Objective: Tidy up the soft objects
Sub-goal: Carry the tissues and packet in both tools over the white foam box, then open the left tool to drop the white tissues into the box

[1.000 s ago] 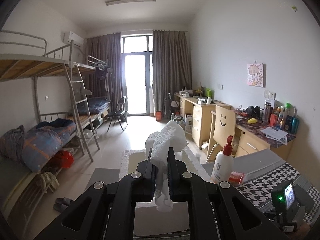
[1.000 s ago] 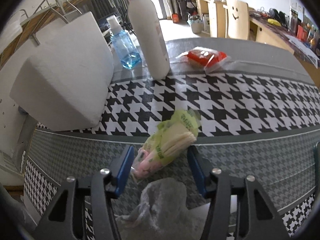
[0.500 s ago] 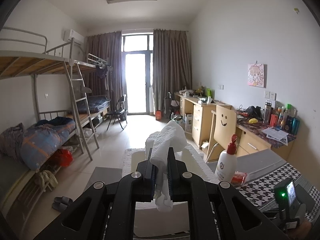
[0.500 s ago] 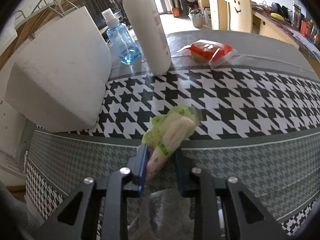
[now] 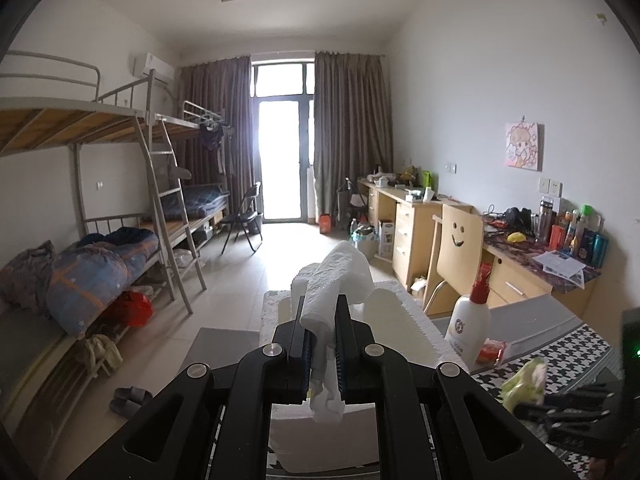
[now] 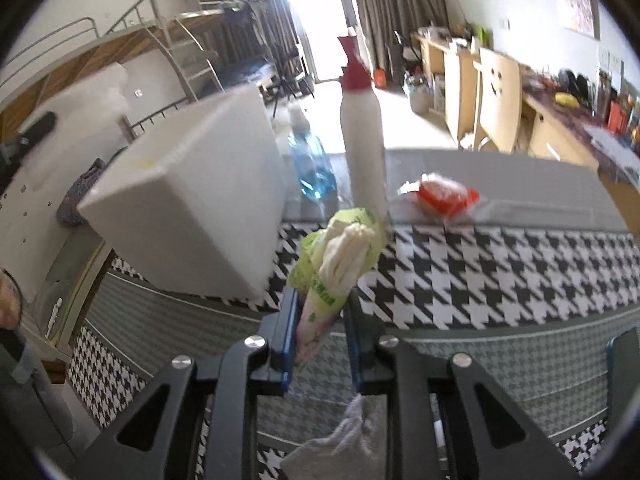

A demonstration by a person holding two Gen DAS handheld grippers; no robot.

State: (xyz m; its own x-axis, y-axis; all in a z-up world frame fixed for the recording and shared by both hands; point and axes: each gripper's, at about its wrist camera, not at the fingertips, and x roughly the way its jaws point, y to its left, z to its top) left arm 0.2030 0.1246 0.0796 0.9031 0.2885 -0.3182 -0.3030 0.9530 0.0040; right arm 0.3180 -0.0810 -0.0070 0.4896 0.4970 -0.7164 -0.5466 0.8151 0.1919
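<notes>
At lower centre of its view, the left gripper (image 5: 320, 330) pinches a crumpled white paper towel (image 5: 336, 276). The right gripper (image 6: 322, 312) clamps a soft green-wrapped tissue pack (image 6: 340, 256) (crinkly plastic) mid-frame, above the houndstooth-patterned surface (image 6: 500, 276), beside a blocky white foam box (image 6: 188, 208).

Foam box (image 6: 188, 208) left of pump bottle (image 6: 362, 148); snack packet (image 6: 444, 196) right, on tablecloth (image 6: 500, 272).

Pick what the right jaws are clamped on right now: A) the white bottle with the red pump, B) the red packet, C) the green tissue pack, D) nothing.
C: in the right wrist view the right gripper has its jaws shut on the green tissue pack, lifted above the houndstooth cloth.
</notes>
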